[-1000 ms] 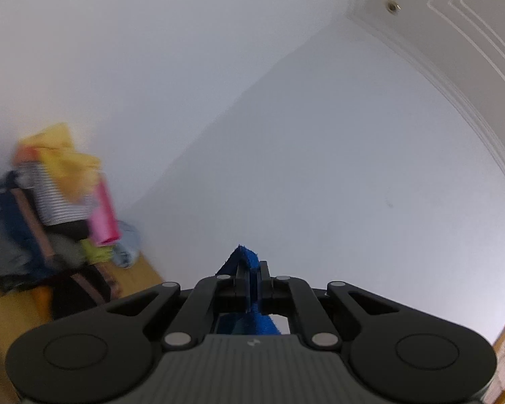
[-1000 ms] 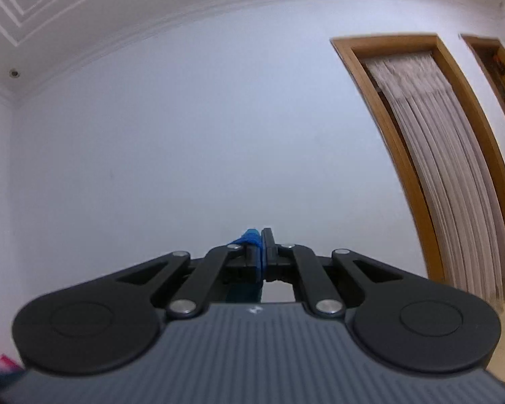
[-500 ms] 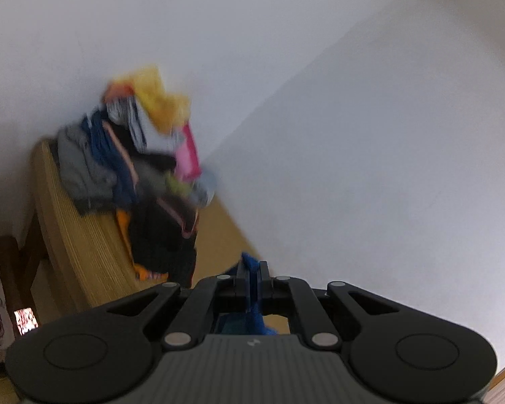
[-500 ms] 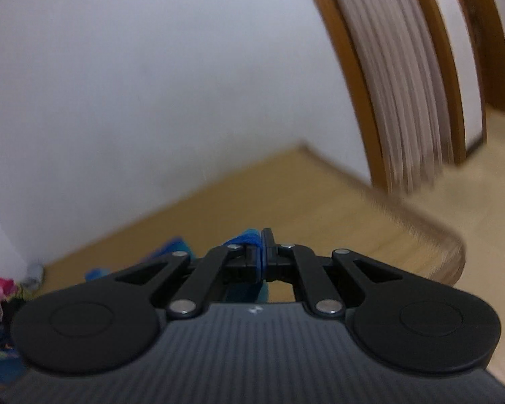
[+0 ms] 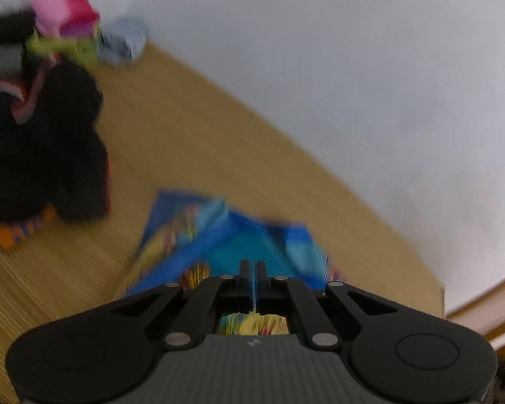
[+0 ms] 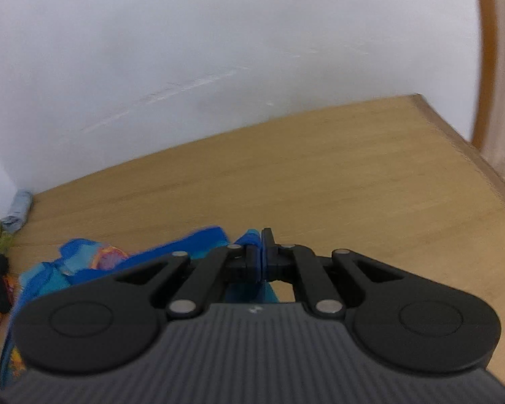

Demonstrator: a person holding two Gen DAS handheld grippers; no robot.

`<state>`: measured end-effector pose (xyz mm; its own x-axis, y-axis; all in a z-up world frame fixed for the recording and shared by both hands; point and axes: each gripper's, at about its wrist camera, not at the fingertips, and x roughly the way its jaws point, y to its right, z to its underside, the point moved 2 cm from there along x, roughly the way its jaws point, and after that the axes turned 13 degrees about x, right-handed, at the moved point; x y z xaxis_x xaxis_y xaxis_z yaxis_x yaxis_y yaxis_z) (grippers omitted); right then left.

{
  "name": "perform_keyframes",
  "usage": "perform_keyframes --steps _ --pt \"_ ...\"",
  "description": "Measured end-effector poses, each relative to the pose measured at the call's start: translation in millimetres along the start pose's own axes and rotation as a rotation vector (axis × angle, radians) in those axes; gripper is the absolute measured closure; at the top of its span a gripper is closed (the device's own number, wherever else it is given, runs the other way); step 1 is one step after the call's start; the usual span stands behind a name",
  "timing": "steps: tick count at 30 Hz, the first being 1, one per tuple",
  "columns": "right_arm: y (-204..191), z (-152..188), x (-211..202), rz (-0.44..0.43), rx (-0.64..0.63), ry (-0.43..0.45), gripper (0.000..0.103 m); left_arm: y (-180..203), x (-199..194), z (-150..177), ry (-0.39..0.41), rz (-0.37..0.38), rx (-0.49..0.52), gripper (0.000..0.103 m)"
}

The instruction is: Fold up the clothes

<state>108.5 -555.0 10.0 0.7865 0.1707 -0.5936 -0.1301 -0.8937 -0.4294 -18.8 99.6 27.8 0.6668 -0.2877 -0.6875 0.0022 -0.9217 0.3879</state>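
Blue cloth (image 5: 239, 235) with bright print, spread on the wooden table (image 5: 192, 148) at lower centre of the left view, blurred. Pinched at one edge by the left gripper (image 5: 252, 269), jaws pressed together on thin fabric. Pinched too by the right gripper (image 6: 261, 256), fingers closed on a blue fold. Heap of other clothes (image 5: 40, 107) at upper left, beside the white wall (image 5: 353, 67).

Garment (image 5: 239, 232) on table (image 5: 192, 141); clothes pile (image 5: 40, 134) left.
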Motion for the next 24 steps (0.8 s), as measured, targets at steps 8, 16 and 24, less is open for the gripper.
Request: perform_keyframes --steps 8,16,24 --pt "-28 77 45 -0.136 -0.169 -0.186 0.099 -16 79 92 -0.237 -0.155 0.031 0.098" --pt "-63 157 152 -0.167 -0.162 -0.256 0.101 -20 140 51 -0.062 -0.094 0.036 0.100" --pt "-107 130 236 -0.118 -0.285 -0.063 0.100 -2 229 -26 0.123 -0.240 0.283 0.100"
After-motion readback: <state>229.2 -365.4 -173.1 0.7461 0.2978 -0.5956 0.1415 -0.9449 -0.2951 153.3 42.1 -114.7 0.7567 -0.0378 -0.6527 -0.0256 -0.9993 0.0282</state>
